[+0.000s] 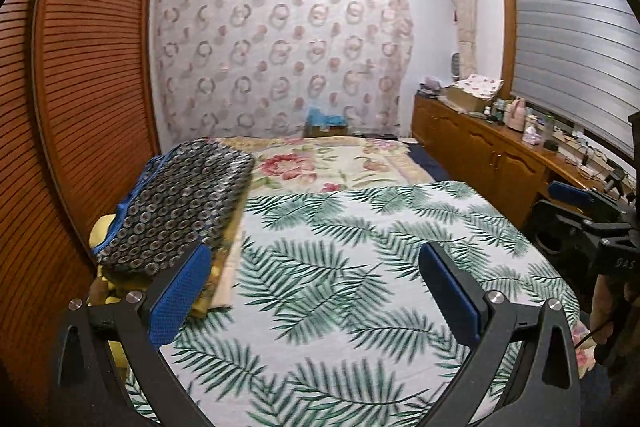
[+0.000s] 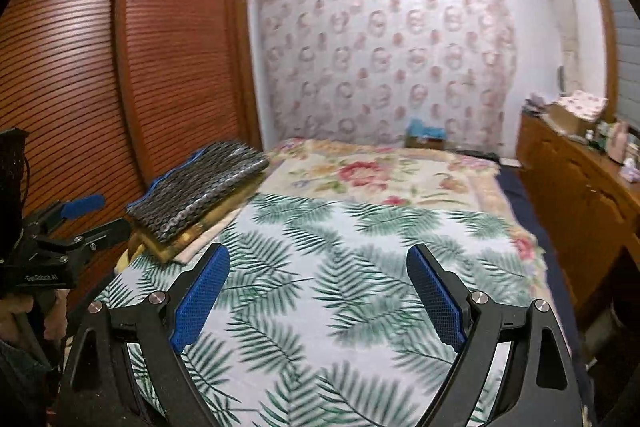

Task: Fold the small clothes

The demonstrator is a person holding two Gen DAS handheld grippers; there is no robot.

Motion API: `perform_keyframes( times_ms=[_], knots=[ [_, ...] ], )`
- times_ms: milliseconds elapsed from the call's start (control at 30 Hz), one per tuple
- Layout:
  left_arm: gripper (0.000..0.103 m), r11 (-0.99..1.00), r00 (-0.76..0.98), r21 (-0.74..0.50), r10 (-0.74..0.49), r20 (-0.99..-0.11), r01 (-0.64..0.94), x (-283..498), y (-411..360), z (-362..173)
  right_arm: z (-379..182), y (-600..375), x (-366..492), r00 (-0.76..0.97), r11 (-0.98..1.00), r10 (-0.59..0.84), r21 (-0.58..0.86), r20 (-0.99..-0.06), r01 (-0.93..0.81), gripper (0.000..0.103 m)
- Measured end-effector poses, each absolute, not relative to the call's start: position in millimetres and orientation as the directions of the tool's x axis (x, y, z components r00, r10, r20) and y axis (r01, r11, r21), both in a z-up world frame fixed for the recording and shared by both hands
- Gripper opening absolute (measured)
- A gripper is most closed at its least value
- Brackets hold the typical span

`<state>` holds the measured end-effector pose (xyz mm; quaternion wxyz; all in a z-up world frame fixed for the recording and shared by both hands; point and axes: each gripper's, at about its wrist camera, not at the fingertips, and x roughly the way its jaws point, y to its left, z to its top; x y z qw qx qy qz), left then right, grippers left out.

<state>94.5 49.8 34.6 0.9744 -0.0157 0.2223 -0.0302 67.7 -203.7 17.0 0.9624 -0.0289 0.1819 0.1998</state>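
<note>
Fingers of left gripper and right gripper stand apart and empty above the leaf-print sheet, probably because the folded patterned garment already rests stacked at frame left.

Even, moderately bright indoor light with a cool cast fills both views, leaving only soft shadows and no strong glare. Motion blur smears the palm-leaf sheet between the jaws. Fisheye distortion bows the louvered wardrobe, and corners vignette black.
</note>
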Motion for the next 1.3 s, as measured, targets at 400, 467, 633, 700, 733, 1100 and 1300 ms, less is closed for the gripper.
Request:
perform_keyframes(
  times_ms=[400,467,633,700,733,1100,1300],
  knots=[
    [0.103,0.997,0.918,-0.048,-0.082,-0.389,0.068,84,29,58,32,-226,21,0.913,0.956,0.289,0.028,-0.287,-0.293,0.091],
    [0.103,0.996,0.920,-0.051,-0.082,-0.384,0.067,83,29,59,29,-223,20,0.916,0.957,0.285,0.028,-0.284,-0.289,0.091],
    [0.103,0.997,0.920,-0.049,-0.080,-0.384,0.066,83,29,59,21,-219,23,0.915,0.956,0.289,0.037,-0.282,-0.291,0.091],
    [0.103,0.997,0.920,-0.050,-0.080,-0.384,0.066,83,30,59,18,-218,25,0.914,0.957,0.288,0.039,-0.285,-0.289,0.091],
    [0.103,0.997,0.920,-0.049,-0.080,-0.384,0.066,83,29,59,18,-218,24,0.915,0.957,0.285,0.039,-0.285,-0.286,0.091],
    [0.103,0.997,0.919,-0.048,-0.077,-0.388,0.064,83,31,58,22,-223,36,0.917,0.959,0.278,0.040,-0.285,-0.279,0.091],
    [0.103,0.997,0.919,-0.049,-0.078,-0.387,0.064,83,31,58,20,-223,38,0.917,0.960,0.278,0.045,-0.287,-0.277,0.091]
  ],
)
